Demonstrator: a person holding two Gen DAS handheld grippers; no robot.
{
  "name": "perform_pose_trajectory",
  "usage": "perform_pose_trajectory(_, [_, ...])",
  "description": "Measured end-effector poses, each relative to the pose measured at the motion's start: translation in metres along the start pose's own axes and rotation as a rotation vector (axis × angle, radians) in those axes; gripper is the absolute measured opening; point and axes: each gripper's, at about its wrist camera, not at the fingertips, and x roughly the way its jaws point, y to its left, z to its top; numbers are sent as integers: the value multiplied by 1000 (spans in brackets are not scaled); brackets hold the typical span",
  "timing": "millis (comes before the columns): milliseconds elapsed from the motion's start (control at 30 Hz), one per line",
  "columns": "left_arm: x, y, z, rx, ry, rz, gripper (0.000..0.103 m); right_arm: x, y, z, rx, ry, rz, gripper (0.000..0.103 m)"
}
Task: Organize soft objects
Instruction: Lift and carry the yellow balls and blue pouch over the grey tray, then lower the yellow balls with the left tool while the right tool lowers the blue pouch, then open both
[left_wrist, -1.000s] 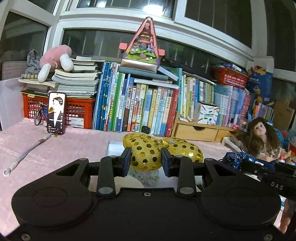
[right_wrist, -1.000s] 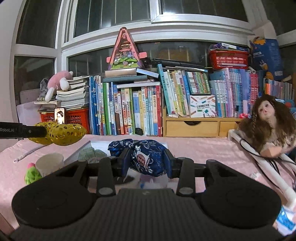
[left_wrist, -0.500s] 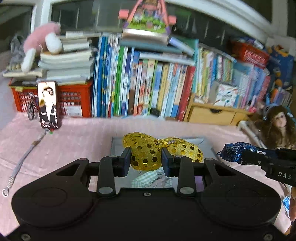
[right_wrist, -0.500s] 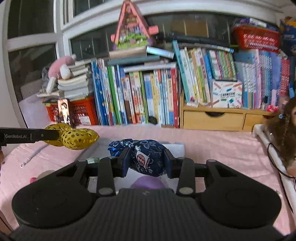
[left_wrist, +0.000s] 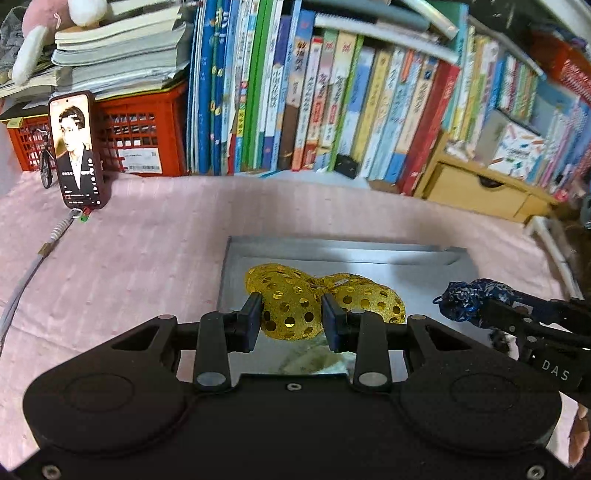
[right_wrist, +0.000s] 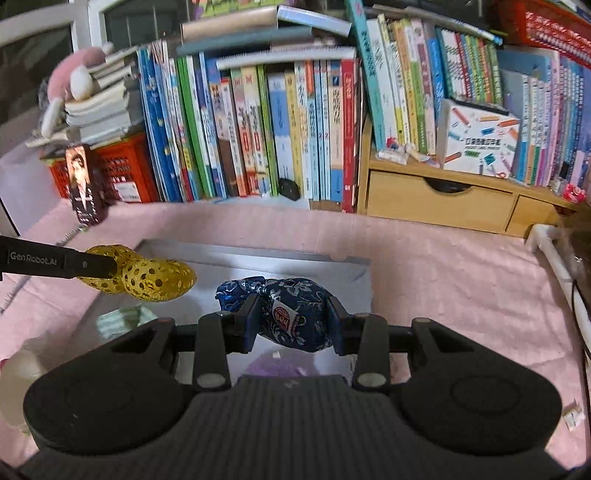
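My left gripper (left_wrist: 290, 321) is shut on a gold sequinned soft bow (left_wrist: 295, 299) and holds it above a grey tray (left_wrist: 332, 251) on the pink cloth. It also shows at the left of the right wrist view (right_wrist: 147, 280). My right gripper (right_wrist: 291, 323) is shut on a dark blue patterned fabric pouch (right_wrist: 291, 314) over the tray's right part (right_wrist: 295, 264); the pouch also shows at the right of the left wrist view (left_wrist: 465, 299). A green-white soft item (right_wrist: 122, 321) and a purple one (right_wrist: 280, 365) lie in the tray below.
A phone (left_wrist: 75, 151) leans on a red crate (left_wrist: 144, 136) at the back left. A row of books (left_wrist: 332, 103) and a wooden drawer unit (right_wrist: 443, 199) line the back. A pink plush (right_wrist: 74, 74) sits on stacked books. A white cup (right_wrist: 18, 376) stands at the left.
Both grippers have tilted down and moved forward over the tray, each still holding its item. The tray now fills more of both views.
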Motion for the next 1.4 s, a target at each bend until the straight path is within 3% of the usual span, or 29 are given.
perform_pose_trajectory(333, [29, 0, 0, 10, 115, -12, 32, 37, 7, -1, -21, 85, -18, 43])
perform_pose_trajectory(567, [30, 3, -5, 27, 180, -15, 32, 42, 6, -5, -28, 162, 5, 42])
perform_pose_trajectory(800, [26, 3, -8, 39, 205, -25, 32, 41, 4, -12, -34, 223, 19, 42])
perform_pose_trajectory(1400, [25, 8, -17, 39, 262, -41, 33, 33, 3, -26, -82, 261, 39, 42])
